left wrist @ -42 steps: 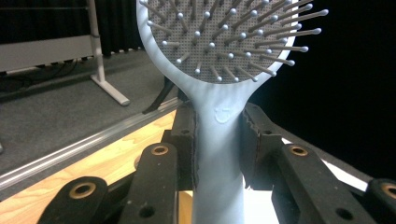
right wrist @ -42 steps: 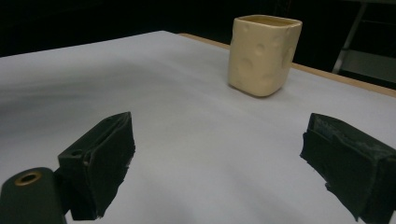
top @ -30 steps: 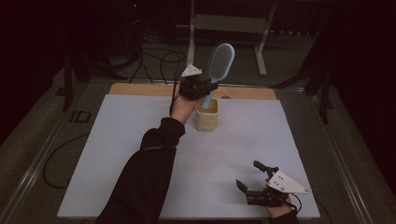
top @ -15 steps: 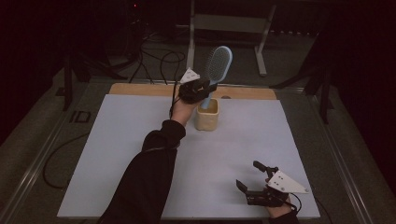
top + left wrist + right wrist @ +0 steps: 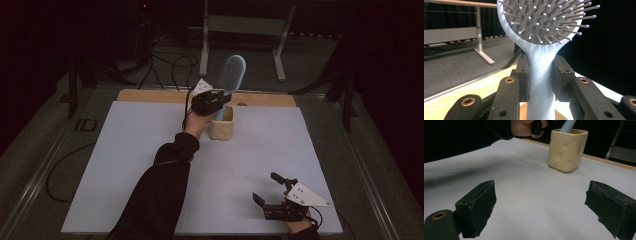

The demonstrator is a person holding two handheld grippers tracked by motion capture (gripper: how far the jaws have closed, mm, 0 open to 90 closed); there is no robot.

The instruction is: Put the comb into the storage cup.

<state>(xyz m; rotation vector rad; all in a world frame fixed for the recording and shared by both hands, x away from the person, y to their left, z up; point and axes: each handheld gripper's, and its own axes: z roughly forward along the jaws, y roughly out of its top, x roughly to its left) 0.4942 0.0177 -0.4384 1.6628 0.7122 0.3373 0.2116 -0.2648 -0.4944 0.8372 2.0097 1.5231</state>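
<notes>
A pale blue hairbrush [image 5: 231,75] stands upright with its handle down inside a cream cheese-patterned cup [image 5: 221,123] at the back middle of the white table sheet. My left gripper [image 5: 216,100] is shut on the brush's handle [image 5: 541,82] just above the cup, and its bristled head [image 5: 546,20] rises over the jaws. The cup [image 5: 567,149] also shows in the right gripper view, with the blue handle [image 5: 567,125] poking from it. My right gripper [image 5: 270,192] rests near the front right of the sheet, open, nothing between its pads [image 5: 477,205].
A wooden strip [image 5: 150,96] runs along the table's far edge. Beyond it stand a metal stand [image 5: 240,30] and cables on the floor. The person's dark sleeve [image 5: 160,195] crosses the sheet from the front. White sheet [image 5: 125,150] lies bare to the left.
The brush has tilted more upright and dropped a little into the cup, with the left gripper still holding it. The right gripper has stayed put.
</notes>
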